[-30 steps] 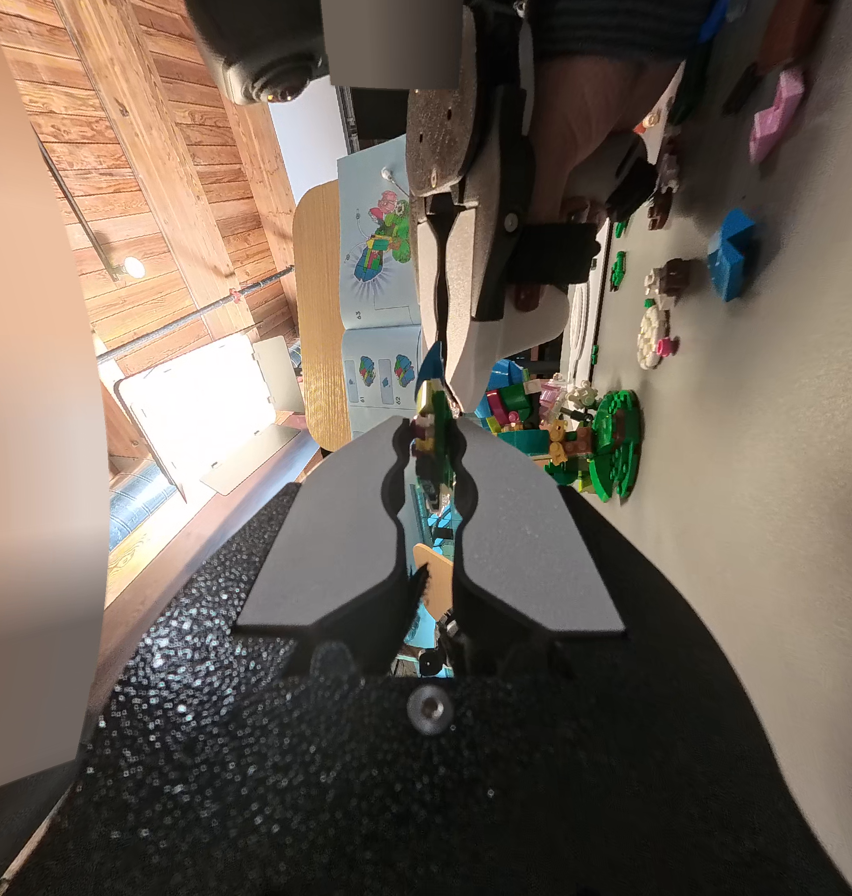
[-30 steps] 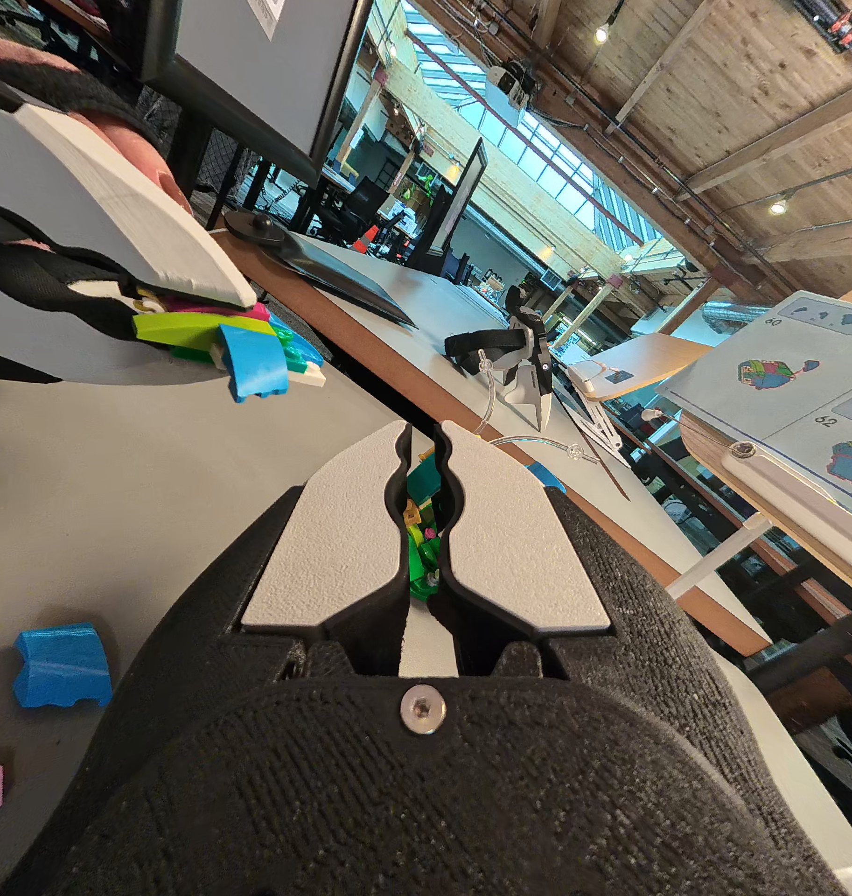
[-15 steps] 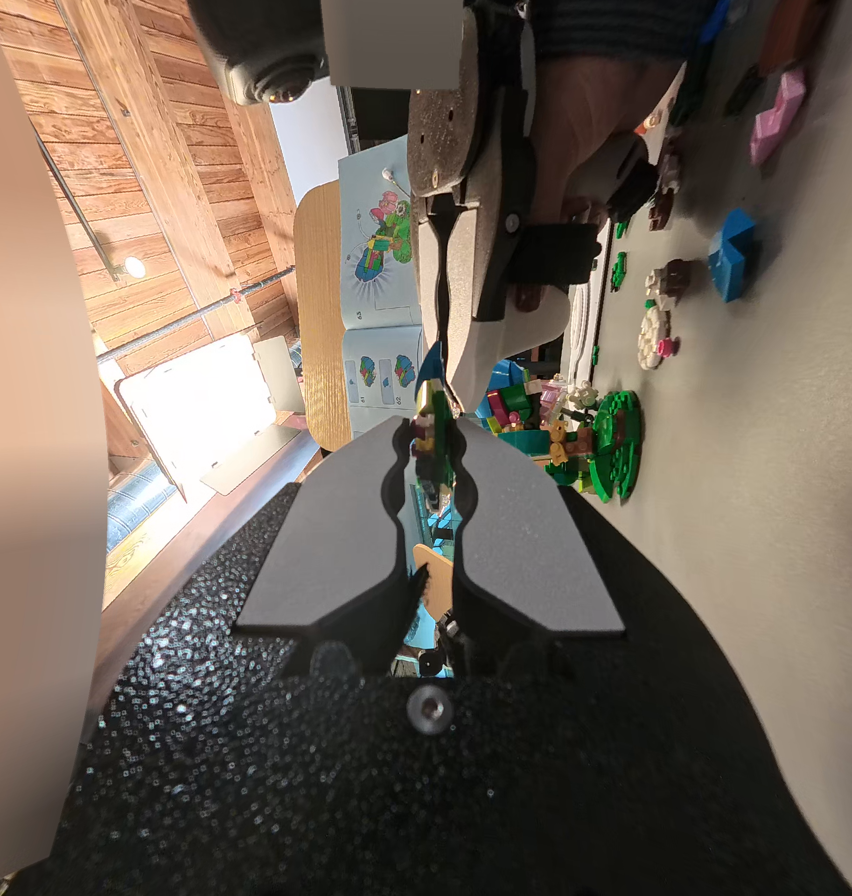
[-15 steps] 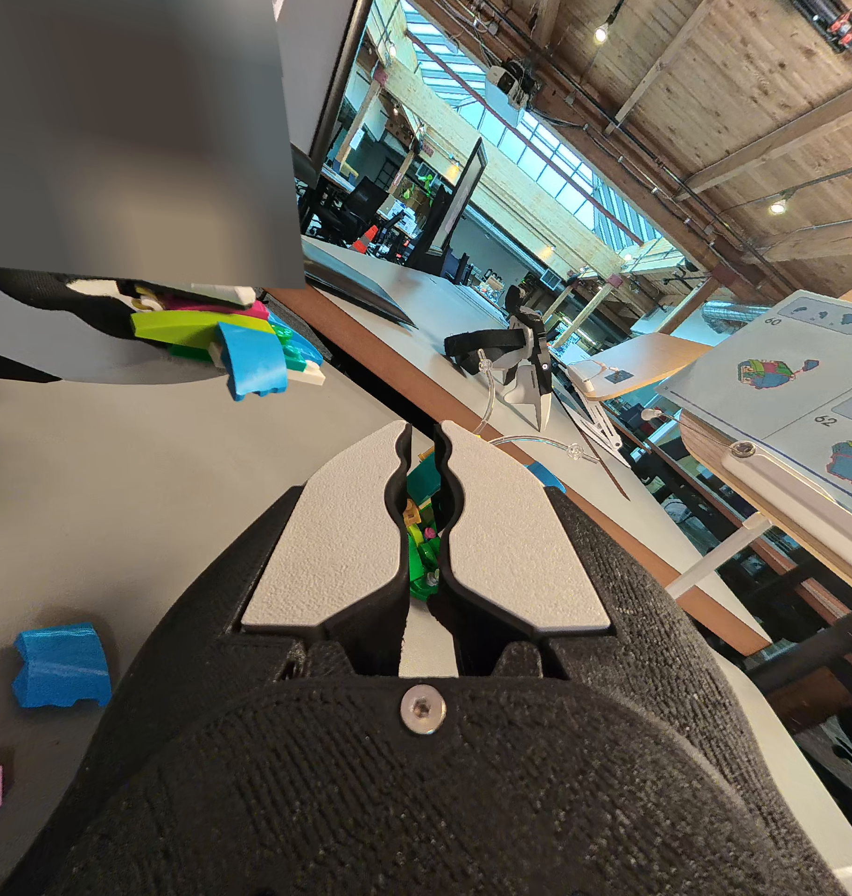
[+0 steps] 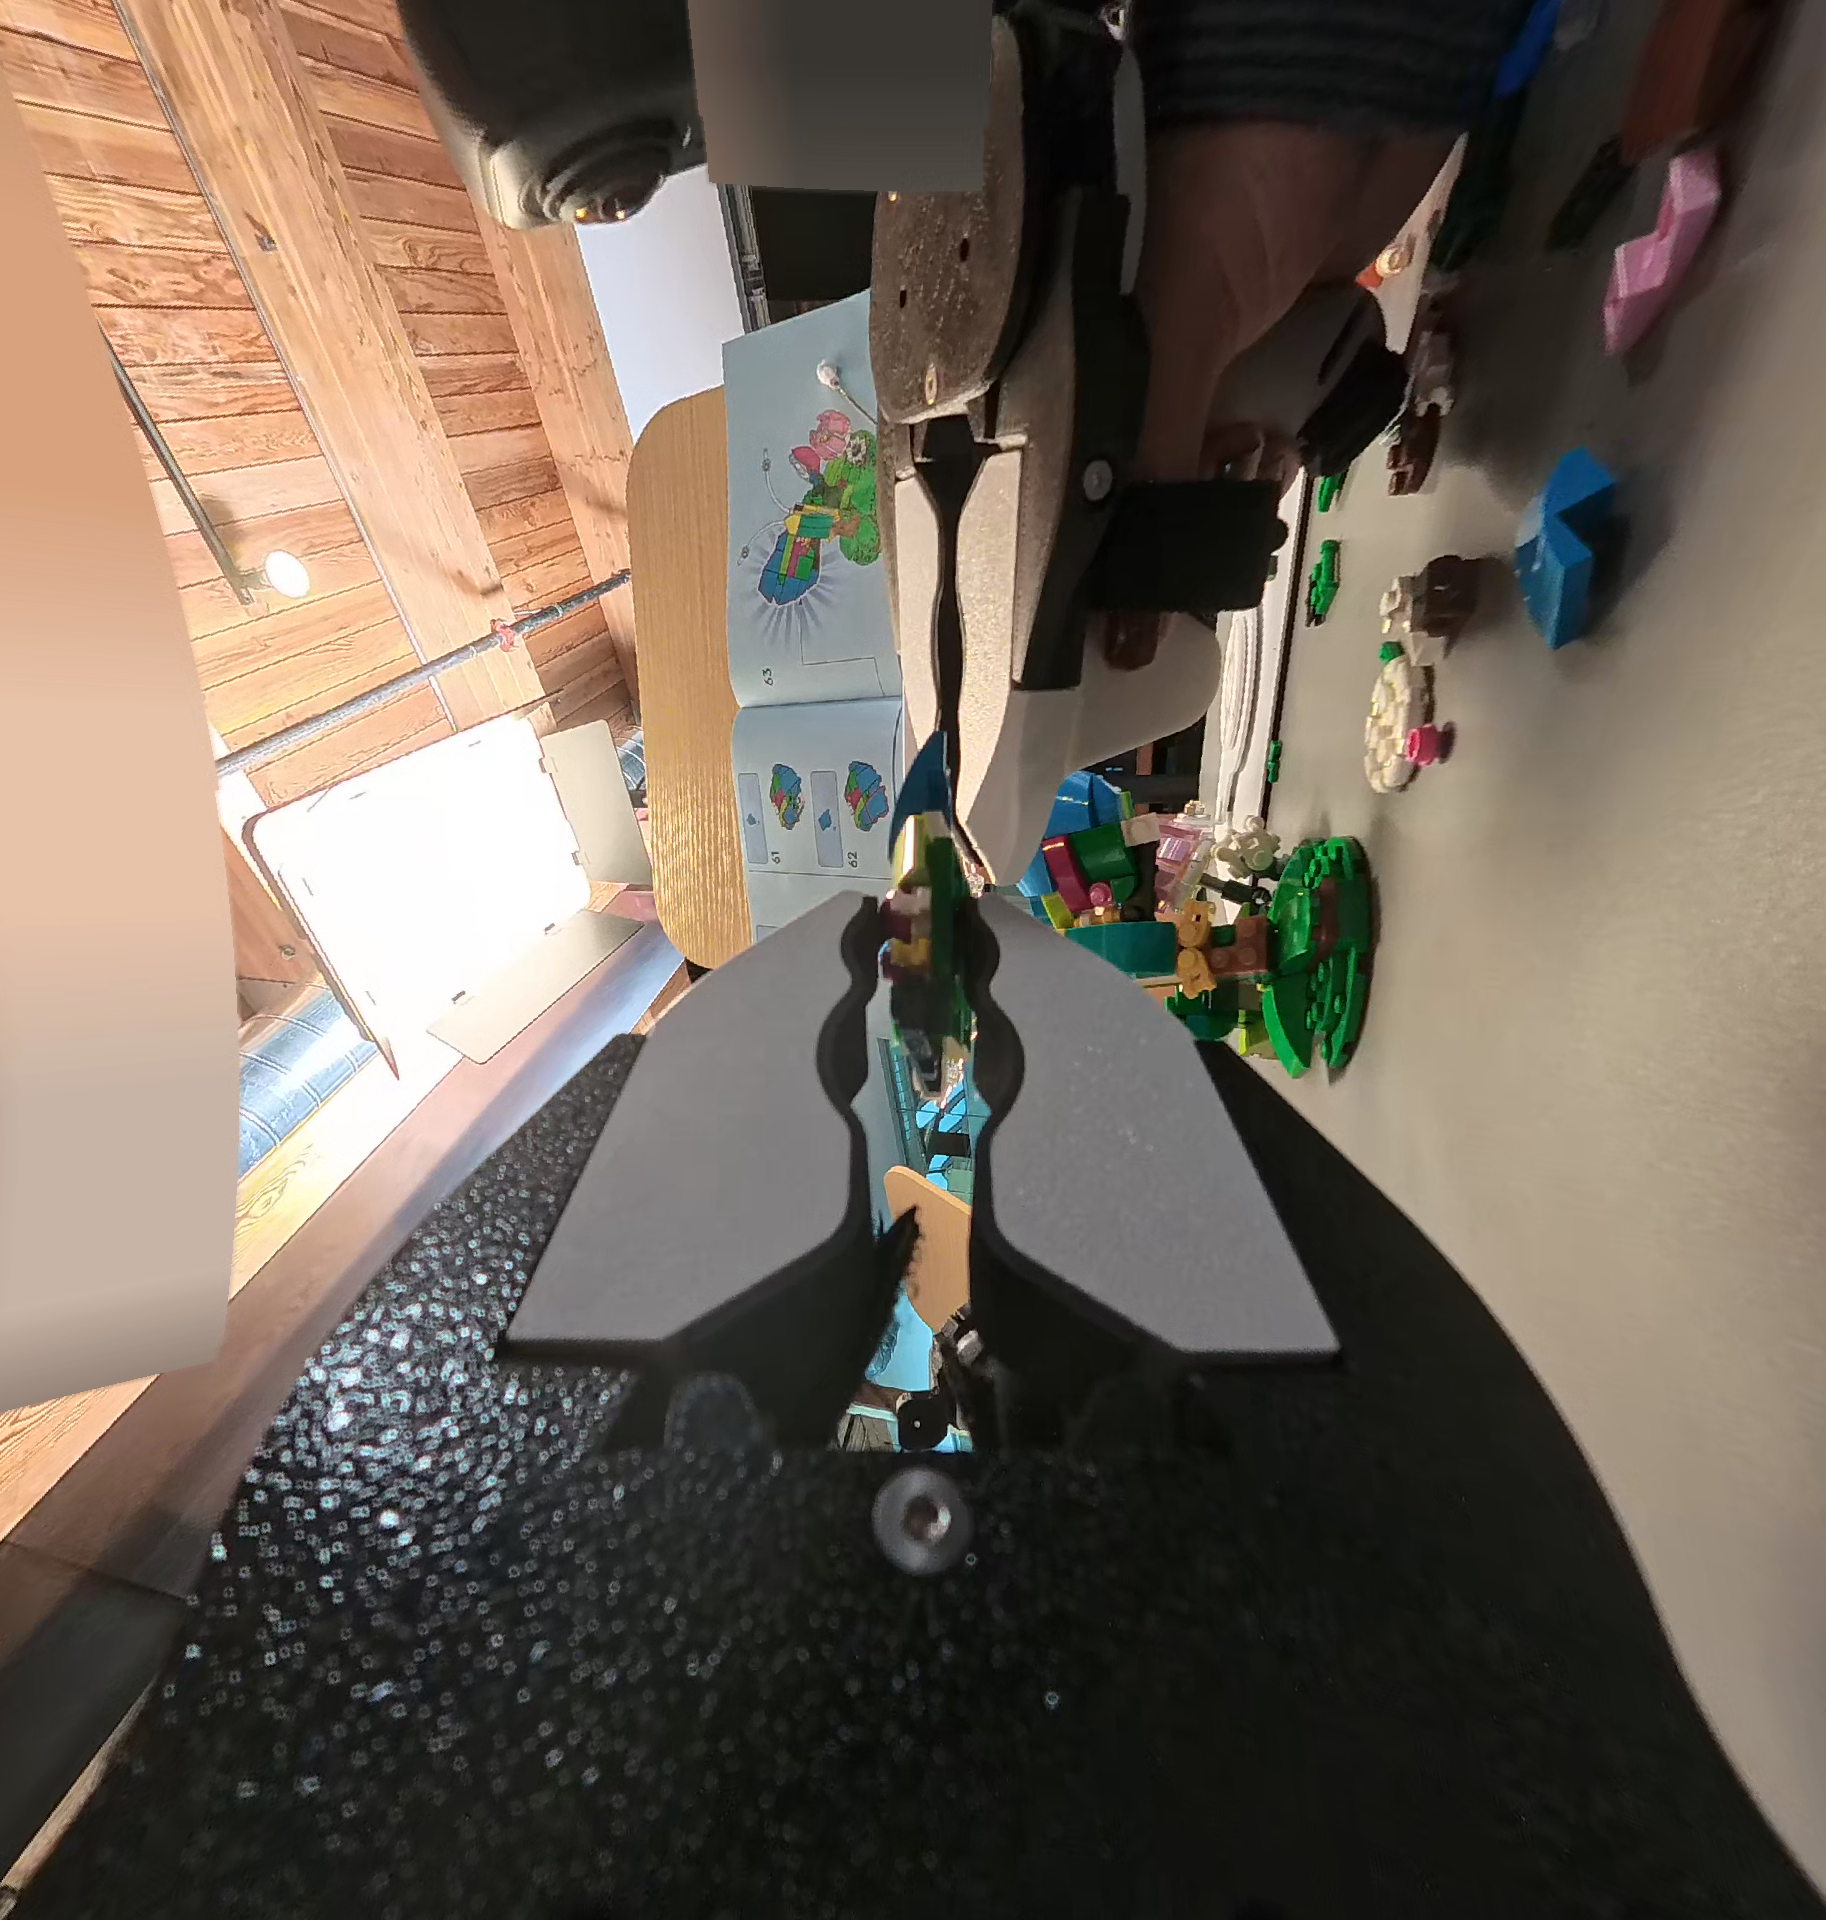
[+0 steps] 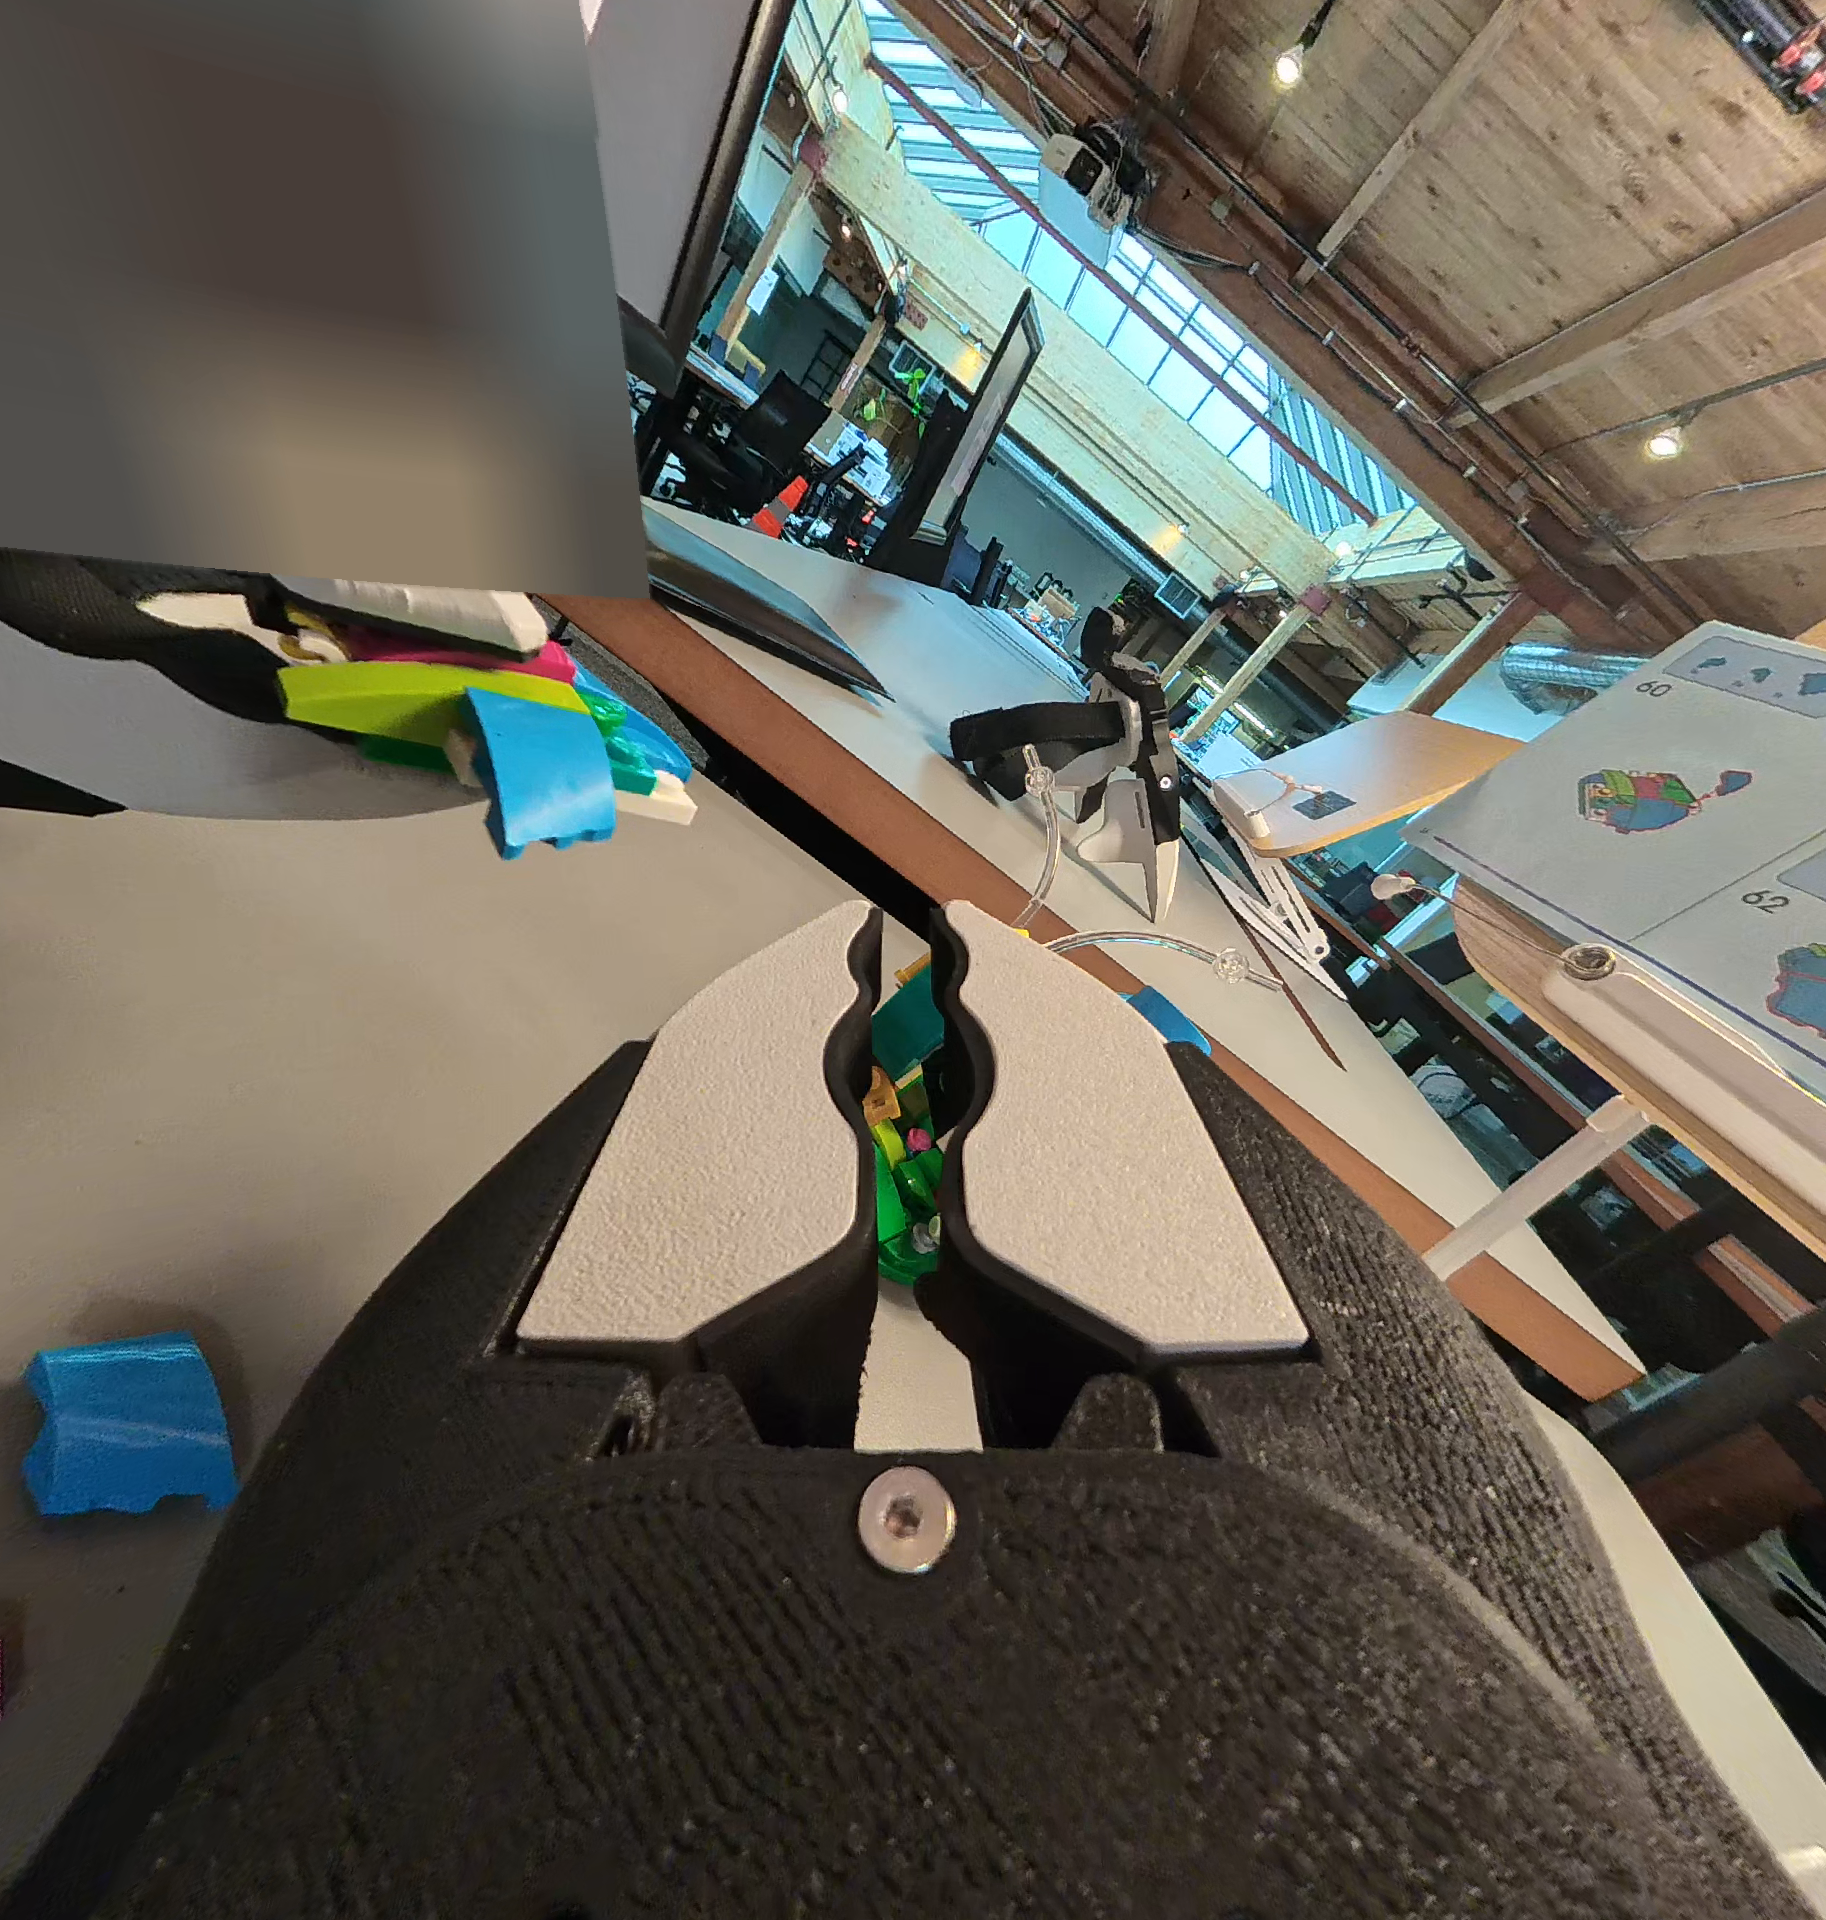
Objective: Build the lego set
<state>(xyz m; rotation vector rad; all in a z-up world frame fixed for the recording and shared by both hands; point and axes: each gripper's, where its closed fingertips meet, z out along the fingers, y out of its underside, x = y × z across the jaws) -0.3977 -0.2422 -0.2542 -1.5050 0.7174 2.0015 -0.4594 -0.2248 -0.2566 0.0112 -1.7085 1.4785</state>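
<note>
While the left gripper is clamped on a small multicoloured lego piece of lime, green, magenta and blue bricks, the right gripper has its two pale fingers drawn close together with only a narrow slot between them, and whether anything is pinched there cannot be told; the green bricks seen through that slot seem to lie on the table beyond. From the left wrist view the right gripper hangs just above the held piece, its tips almost touching a blue curved brick at the top of it. From the right wrist view that same piece juts out of the left gripper's fingers over the grey table. Farther off on the table stand a partly built model on round green plates, a loose blue block, a pink brick and a white round flower piece. An open instruction booklet stands propped behind.
</note>
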